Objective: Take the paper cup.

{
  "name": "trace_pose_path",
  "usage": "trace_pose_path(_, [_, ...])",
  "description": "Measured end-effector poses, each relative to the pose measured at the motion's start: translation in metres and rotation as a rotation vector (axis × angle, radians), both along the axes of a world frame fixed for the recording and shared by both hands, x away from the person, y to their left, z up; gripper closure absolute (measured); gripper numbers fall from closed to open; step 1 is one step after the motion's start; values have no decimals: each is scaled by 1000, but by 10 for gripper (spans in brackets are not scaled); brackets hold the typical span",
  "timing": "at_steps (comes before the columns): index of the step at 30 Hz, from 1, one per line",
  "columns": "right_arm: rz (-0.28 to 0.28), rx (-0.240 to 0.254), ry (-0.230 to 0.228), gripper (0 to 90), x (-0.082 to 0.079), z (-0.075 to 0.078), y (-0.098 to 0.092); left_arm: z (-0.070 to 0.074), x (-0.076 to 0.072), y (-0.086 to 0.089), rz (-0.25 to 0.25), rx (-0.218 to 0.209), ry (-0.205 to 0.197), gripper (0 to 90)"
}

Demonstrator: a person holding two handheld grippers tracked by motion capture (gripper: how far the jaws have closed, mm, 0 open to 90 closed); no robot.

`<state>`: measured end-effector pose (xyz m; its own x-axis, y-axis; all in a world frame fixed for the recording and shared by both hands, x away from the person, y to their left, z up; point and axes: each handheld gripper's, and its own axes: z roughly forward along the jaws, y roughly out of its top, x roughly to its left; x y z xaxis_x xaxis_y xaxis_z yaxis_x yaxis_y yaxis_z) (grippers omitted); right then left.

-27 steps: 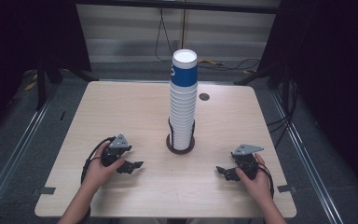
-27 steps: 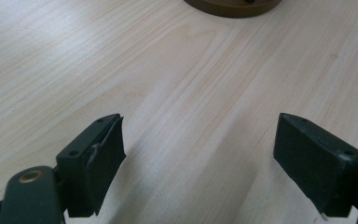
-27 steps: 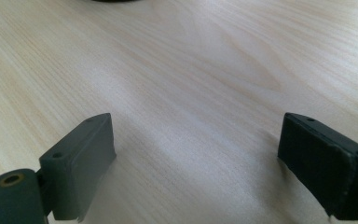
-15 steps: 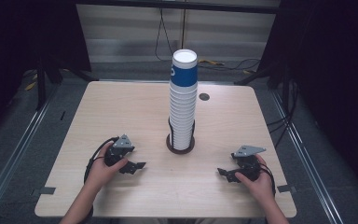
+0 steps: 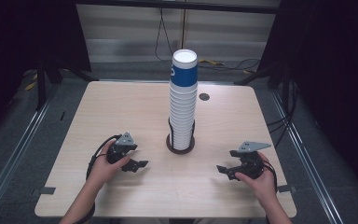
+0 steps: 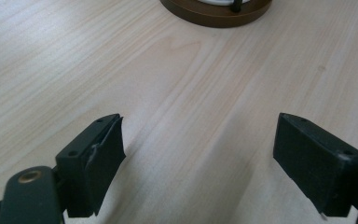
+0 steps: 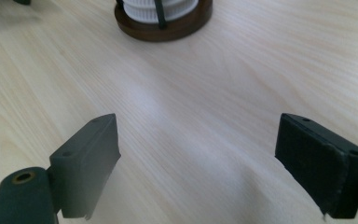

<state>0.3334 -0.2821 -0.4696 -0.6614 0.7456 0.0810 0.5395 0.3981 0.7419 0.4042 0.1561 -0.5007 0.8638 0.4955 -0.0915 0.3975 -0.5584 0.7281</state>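
Note:
A tall stack of white paper cups (image 5: 182, 107), the top one banded blue, stands in a round dark brown holder (image 5: 181, 145) at the table's middle. Left of it, near the front, my left gripper (image 5: 140, 164) rests low over the wood, open and holding nothing; its jaws point right. In its own view the left gripper (image 6: 198, 154) frames bare wood, with the holder (image 6: 214, 11) ahead. My right gripper (image 5: 223, 170) sits open at the front right, jaws pointing left. The right gripper (image 7: 198, 158) also frames bare wood, the holder (image 7: 165, 23) and cup bottoms beyond.
The light wooden table (image 5: 121, 107) has a small dark round grommet (image 5: 204, 97) at its back right. Cables trail from both grippers. Dark floor, metal rails and black stands surround the table.
The left gripper has slid slightly toward the table's front. The right gripper has hardly moved. Both stay open.

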Motion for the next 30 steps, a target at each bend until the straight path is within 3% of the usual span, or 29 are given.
trace_pose_path(8, [13, 2, 1, 128, 9, 21, 9, 10, -3, 1, -18, 8, 0, 162])
trace_pose_path(10, [22, 9, -2, 128, 13, 28, 13, 10, -4, 0, -17, -19, 7, 162])
trace_pose_path(11, [22, 9, -2, 128, 13, 28, 13, 11, -4, 0, -21, -13, 7, 162])
trace_pose_path(14, [38, 24, -2, 129, 18, 30, 18, 17, -3, -3, -29, -62, 22, 162])
trace_pose_path(17, [50, 27, 3, 129, 20, 29, 23, 24, -1, -4, -34, -77, 28, 161])
trace_pose_path(19, [58, 18, 7, 129, 23, 28, 27, 35, 1, -7, -38, -84, 16, 161])
trace_pose_path(25, [70, 24, -2, 129, 27, 30, 36, 51, 5, -9, -62, -82, 9, 161])
trace_pose_path(30, [58, 66, -25, 129, 33, 40, 44, 79, 11, -10, -62, -110, 6, 161])
